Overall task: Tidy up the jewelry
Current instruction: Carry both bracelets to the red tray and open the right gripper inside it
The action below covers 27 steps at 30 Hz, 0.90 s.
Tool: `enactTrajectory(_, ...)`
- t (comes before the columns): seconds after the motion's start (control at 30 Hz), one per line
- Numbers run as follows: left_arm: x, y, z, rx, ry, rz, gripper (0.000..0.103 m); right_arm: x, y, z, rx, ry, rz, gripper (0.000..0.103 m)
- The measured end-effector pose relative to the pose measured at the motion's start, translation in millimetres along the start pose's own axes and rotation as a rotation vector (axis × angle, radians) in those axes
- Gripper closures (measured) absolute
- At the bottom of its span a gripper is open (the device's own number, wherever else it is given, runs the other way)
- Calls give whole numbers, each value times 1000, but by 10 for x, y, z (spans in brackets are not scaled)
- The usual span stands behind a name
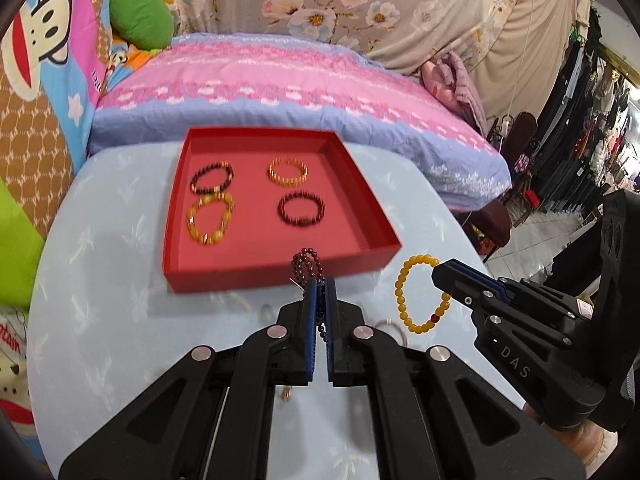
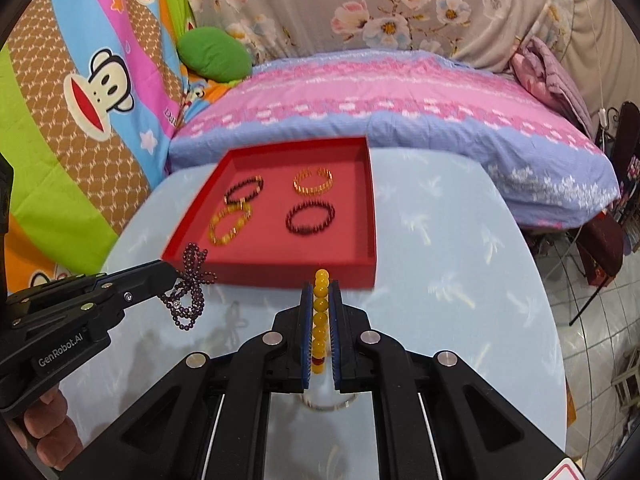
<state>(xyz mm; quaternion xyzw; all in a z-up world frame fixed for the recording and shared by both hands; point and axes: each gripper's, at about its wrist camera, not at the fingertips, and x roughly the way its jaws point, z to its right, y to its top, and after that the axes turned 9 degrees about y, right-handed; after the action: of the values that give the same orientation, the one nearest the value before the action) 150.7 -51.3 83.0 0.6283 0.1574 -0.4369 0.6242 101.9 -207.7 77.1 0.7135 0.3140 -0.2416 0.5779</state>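
Note:
A red tray (image 1: 372, 216) (image 2: 370, 208) sits at the far side of the light blue table and holds several bead bracelets: a dark one (image 1: 211, 178), a gold one (image 1: 288, 171), a yellow one (image 1: 210, 219) and a dark red one (image 1: 301, 209). My left gripper (image 1: 320, 286) (image 2: 176, 276) is shut on a dark purple bead strand (image 1: 307, 266) (image 2: 188, 292), held above the table at the tray's near edge. My right gripper (image 2: 322, 290) (image 1: 438, 270) is shut on a yellow bead bracelet (image 2: 320, 320) (image 1: 420, 294), held in the air right of the tray's near corner.
A thin metal ring (image 1: 394, 330) (image 2: 326, 404) and a small gold piece (image 1: 286, 394) lie on the table (image 1: 100, 320) (image 2: 460, 300) under the grippers. A bed with pink and blue cover (image 1: 280, 80) stands behind the table. Floor and clothes racks (image 1: 592, 128) are at the right.

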Motion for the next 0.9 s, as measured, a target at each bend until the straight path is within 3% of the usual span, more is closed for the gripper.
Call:
enactTrajectory(0.2,149,353,-73,-19,12,33,100,192,443,-14,10,35,32,96)
enactTrajectory(0.4,439,496,-219,-66,-23,0,100,576,668,-27,59,114,4,96)
enactTrajectory(0.63,853,406,-375,-104,-34,-75,100,1049,567,33,118,145,-75,96)
enactTrajectory(0.9,1117,239,-458,-67,77,-116,100,1256,385,198,124,79,-125,96)
